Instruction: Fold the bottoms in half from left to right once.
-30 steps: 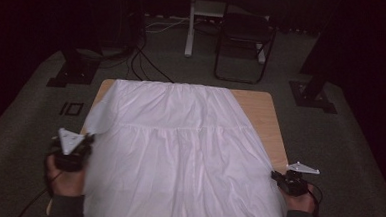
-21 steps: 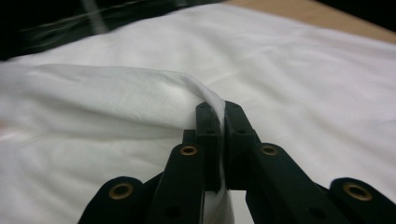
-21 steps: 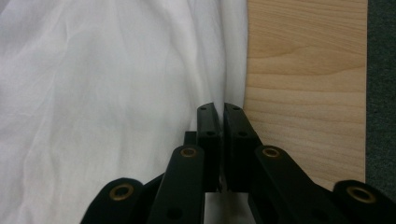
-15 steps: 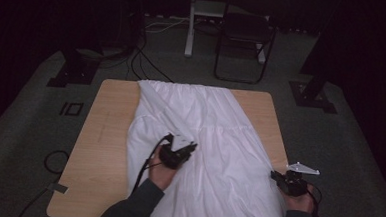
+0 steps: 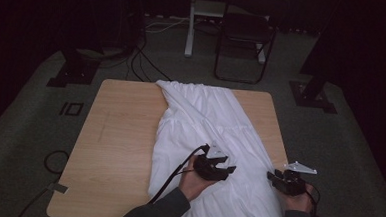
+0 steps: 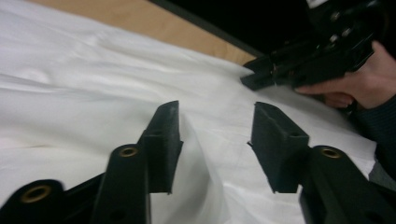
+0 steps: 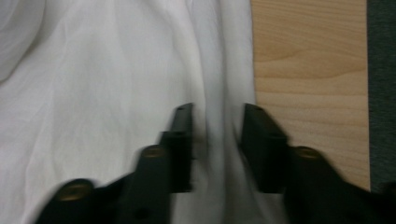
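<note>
With both the left hand-held gripper (image 5: 229,166) and right hand-held gripper (image 5: 273,177) just opened, nothing pinched, I judge the white cloth (image 5: 205,124), folded over the tabletop's (image 5: 119,134) right half, light, limp, best taken at an edge.

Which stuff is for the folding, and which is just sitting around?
For the job:
white cloth
left gripper, jaws open
right gripper, jaws open
table

Just lying about:
folding chair
floor cables
</note>
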Available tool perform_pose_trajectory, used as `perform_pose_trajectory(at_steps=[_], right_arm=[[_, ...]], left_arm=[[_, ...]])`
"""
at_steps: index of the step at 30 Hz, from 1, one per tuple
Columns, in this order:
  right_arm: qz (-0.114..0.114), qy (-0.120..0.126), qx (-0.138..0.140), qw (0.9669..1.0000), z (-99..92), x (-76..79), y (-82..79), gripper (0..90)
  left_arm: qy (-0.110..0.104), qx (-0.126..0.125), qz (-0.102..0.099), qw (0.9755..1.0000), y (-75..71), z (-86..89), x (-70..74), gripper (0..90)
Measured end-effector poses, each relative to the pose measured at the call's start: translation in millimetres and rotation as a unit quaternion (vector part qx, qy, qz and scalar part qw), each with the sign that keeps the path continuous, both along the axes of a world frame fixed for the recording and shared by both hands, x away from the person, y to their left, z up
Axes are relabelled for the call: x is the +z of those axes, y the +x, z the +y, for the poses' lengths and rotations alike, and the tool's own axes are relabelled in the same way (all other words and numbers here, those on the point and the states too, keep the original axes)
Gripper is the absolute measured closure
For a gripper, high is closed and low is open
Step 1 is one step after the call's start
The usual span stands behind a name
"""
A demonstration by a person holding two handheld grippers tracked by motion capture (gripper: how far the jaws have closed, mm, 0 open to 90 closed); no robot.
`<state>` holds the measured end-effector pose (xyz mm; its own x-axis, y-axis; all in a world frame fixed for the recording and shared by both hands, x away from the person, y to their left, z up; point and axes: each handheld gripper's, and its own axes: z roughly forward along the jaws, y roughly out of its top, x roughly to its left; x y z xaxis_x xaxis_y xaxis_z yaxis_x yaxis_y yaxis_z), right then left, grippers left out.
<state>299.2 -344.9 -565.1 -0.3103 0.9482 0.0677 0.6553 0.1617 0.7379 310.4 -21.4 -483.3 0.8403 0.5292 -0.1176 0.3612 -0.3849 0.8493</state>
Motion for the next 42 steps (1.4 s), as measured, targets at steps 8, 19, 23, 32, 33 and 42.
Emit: perform_pose_trajectory(at_steps=[8, 19, 23, 32, 33, 42], right_arm=[[-0.061, 0.017, 0.015, 0.9979, 38.7, 34.8, -6.6, 41.9], [-0.053, 0.039, 0.081, 0.9945, 120.6, 46.8, 15.7, 32.2], [-0.023, 0.053, 0.083, 0.9949, 130.9, 32.1, 29.5, 25.6], [0.018, 0.016, 0.117, 0.9929, 138.6, 20.0, 31.5, 67.3], [0.015, 0.013, 0.119, 0.9927, 138.7, 20.6, 30.6, 77.2], [-0.041, 0.014, 0.123, 0.9915, 126.5, 40.9, 14.6, 86.4]], left_arm=[[0.005, 0.069, -0.039, 0.9968, -1.2, 73.0, 9.5, 47.1], [0.055, 0.219, -0.029, 0.9737, 2.4, 166.5, -33.5, 46.5], [0.068, 0.243, -0.014, 0.9676, 0.3, 182.4, -49.6, 44.4], [0.080, 0.243, 0.050, 0.9653, 13.6, 186.8, -72.3, 42.1], [0.080, 0.235, 0.059, 0.9670, 14.2, 184.4, -73.6, 44.0], [0.045, 0.194, 0.016, 0.9799, 3.2, 172.7, -40.0, 90.0]])
